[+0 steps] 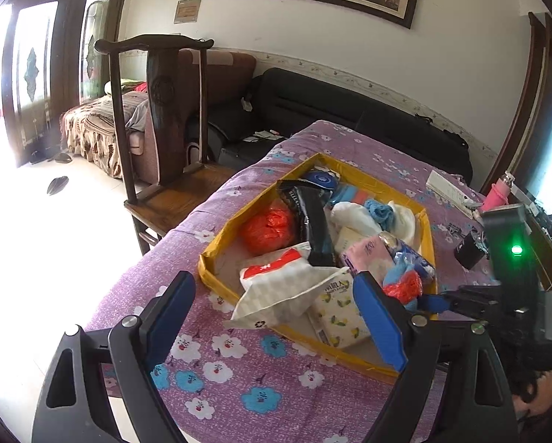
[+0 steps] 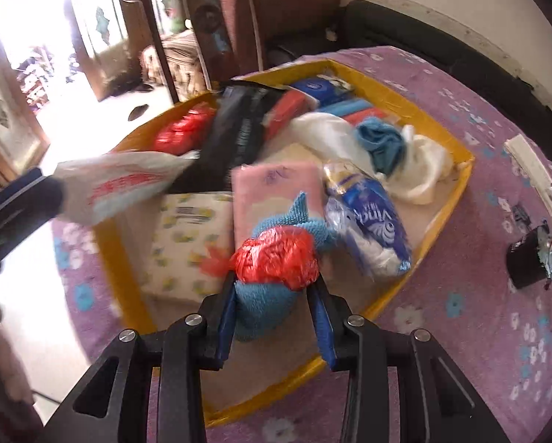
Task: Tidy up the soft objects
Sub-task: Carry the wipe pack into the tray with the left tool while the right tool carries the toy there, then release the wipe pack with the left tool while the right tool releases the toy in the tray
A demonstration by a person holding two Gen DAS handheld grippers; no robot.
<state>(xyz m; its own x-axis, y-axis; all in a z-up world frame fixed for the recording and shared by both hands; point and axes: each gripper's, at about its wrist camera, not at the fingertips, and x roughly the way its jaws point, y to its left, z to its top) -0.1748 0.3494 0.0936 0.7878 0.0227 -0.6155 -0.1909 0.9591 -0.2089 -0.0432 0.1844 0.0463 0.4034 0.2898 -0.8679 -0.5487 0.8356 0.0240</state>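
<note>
A shallow yellow box (image 1: 216,277) (image 2: 456,199) on a purple flowered cloth holds several soft things: tissue packs, a red bag (image 1: 270,225), a black packet (image 1: 312,217), white and blue cloths (image 2: 381,144). My right gripper (image 2: 274,284) is shut on a blue knitted toy with a red plastic bag (image 2: 276,258), over the box's near end; it shows in the left wrist view (image 1: 405,288). My left gripper (image 1: 276,295) is open around a white tissue pack with red print (image 1: 276,284) (image 2: 120,184) that sticks over the box's edge.
A dark wooden chair (image 1: 165,118) stands at the table's left. A black sofa (image 1: 349,110) is behind. A white power strip (image 1: 449,188), a pink bottle (image 1: 497,192) and a black small object (image 2: 530,258) lie on the cloth to the right.
</note>
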